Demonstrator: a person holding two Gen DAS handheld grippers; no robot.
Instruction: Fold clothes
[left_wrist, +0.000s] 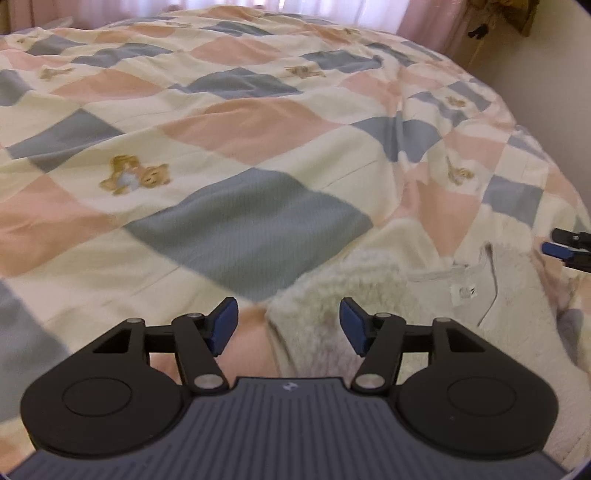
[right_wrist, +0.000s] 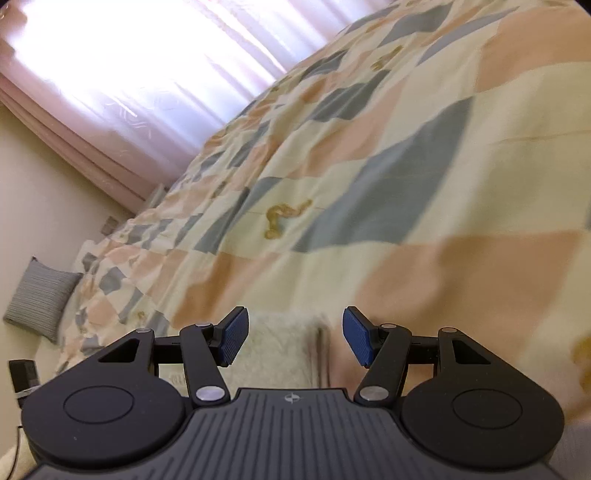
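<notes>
Both grippers, left and right, jaws open, hover over fleece garment near bed edge; grip hem squarely.

Fleece garment: lower part hidden behind left gripper body, right side cut by frame edge at 4 o'clock. Label print too small to read. Right gripper only a sliver at 3 o'clock in left wrist view, jaws not judgeable there. Right wrist view: quilt motion-blurred; fleece mostly hidden under the gripper; dark device at 8 o'clock unidentifiable.
</notes>
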